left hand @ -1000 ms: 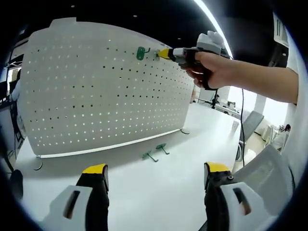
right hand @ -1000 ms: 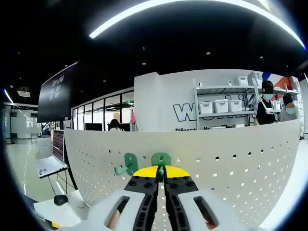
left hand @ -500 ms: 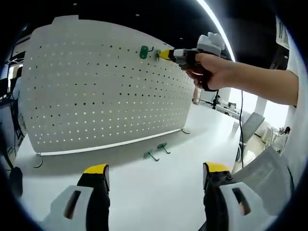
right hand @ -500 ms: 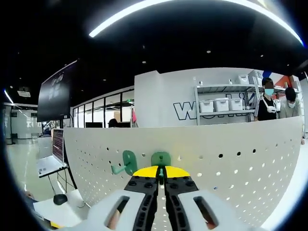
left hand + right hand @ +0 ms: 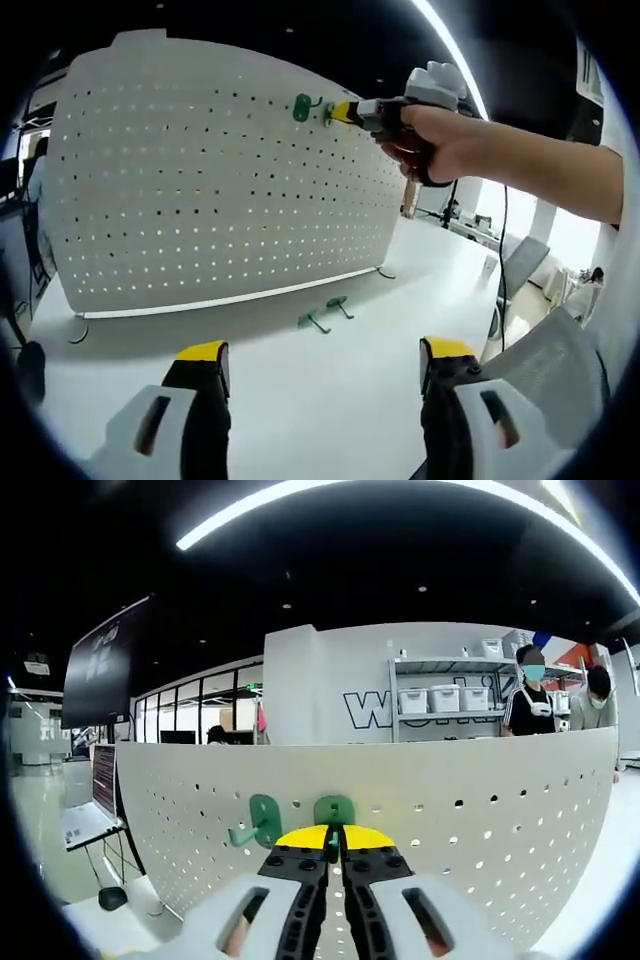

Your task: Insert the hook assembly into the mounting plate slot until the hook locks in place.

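Left gripper view: the white pegboard (image 5: 220, 180) stands on the counter (image 5: 330, 390). The right gripper (image 5: 345, 111) is up at the board's top, pressing a green hook (image 5: 328, 114) against it, just beside another green hook (image 5: 302, 107) already hanging there. It has barely moved in the last second. Two spare hooks (image 5: 326, 314) lie on the counter in front of the board. The left gripper (image 5: 320, 365) waits low with its fingers wide apart, holding nothing.

Right gripper view: the fingers (image 5: 300, 840) are squeezed together on the hook (image 5: 334, 810), which sits flat against the board. The board looks a little closer than before. I think the hook is almost in but maybe not locked yet.
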Demonstrator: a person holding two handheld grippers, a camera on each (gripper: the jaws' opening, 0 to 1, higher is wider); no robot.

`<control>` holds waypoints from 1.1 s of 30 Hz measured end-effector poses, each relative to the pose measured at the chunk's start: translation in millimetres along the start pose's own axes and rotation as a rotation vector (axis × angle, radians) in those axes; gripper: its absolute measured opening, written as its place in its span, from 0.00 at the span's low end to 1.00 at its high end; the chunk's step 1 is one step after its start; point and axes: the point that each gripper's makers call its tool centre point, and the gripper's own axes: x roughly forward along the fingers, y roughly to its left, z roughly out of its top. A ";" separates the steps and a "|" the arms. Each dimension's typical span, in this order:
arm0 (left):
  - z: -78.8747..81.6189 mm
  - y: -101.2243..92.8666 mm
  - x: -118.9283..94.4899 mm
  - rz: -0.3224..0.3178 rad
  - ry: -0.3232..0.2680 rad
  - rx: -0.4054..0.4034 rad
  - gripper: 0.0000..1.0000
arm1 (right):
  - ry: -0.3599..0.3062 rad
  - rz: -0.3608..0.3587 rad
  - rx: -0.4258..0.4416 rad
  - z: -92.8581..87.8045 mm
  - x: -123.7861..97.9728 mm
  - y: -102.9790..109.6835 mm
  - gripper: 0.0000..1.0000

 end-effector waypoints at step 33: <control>7.8 0.3 -3.4 -0.008 -0.034 -0.031 0.79 | 0.013 -0.047 0.003 -3.9 2.6 4.6 0.08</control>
